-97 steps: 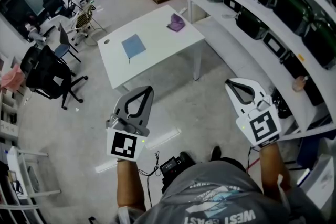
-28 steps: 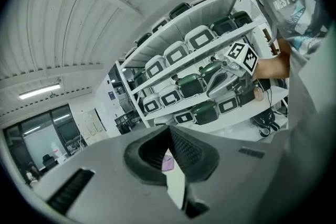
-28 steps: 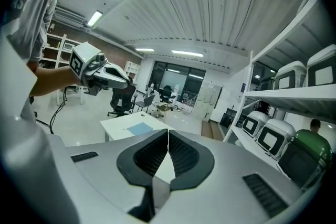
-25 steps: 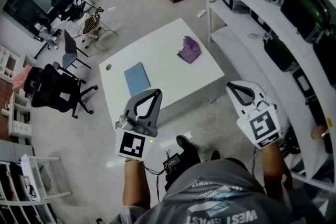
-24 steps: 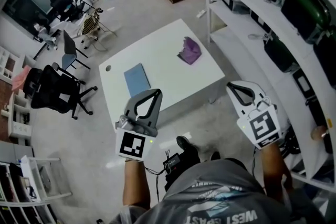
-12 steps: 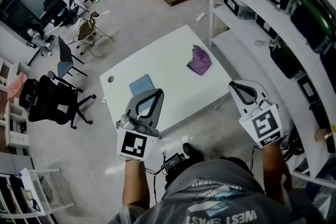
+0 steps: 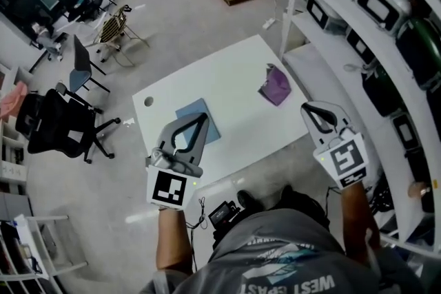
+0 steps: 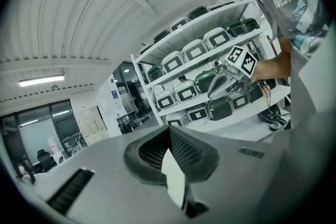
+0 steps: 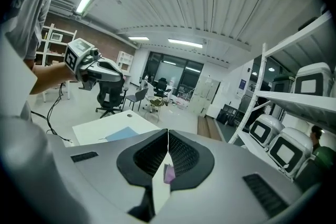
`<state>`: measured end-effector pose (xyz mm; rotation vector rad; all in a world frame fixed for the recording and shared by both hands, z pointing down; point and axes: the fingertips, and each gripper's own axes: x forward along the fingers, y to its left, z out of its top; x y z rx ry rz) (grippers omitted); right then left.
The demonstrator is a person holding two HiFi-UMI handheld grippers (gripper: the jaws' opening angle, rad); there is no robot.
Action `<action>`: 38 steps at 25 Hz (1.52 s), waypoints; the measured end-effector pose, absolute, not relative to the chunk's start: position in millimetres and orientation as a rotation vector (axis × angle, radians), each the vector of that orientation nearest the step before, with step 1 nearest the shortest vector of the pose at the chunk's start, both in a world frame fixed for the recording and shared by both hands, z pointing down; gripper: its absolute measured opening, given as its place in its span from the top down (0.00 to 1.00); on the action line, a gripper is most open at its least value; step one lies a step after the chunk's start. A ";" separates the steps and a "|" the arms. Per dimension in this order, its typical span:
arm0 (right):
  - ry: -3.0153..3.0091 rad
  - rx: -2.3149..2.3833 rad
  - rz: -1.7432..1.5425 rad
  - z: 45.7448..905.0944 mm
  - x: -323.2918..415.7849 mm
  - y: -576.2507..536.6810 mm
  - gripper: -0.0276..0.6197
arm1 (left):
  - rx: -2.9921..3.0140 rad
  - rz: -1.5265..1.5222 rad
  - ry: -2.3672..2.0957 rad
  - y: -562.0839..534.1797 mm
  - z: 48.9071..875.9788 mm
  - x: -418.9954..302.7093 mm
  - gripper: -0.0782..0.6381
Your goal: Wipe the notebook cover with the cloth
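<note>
Left gripper [image 7: 200, 116], right gripper [image 7: 307, 107]: fingers closed, empty. On worktop [image 7: 227, 79], notebook [image 7: 213, 129] at cloth's [image 7: 276, 87] 8 o'clock, well apart.

A: What differs from a few seconds back?

B: The table [image 7: 231, 76] sits much closer in the head view, now right in front of the person.

A: And the grippers?

B: The left gripper [image 7: 200, 118] now overlaps the notebook [image 7: 213, 127] in that view, where before it was well short. The cloth [image 7: 275, 87] now lies near the right gripper [image 7: 310, 107].
</note>
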<state>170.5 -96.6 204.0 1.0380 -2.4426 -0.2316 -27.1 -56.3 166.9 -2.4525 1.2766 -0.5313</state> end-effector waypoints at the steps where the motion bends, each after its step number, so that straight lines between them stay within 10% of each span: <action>1: -2.444 1.025 -0.231 205.7 165.6 -101.4 0.91 | -2.453 -0.529 1.296 -58.7 168.3 -32.1 0.89; 38: -2.534 0.615 -0.079 339.6 148.5 -322.8 0.91 | -2.337 -0.803 1.876 -165.2 247.6 -42.2 0.89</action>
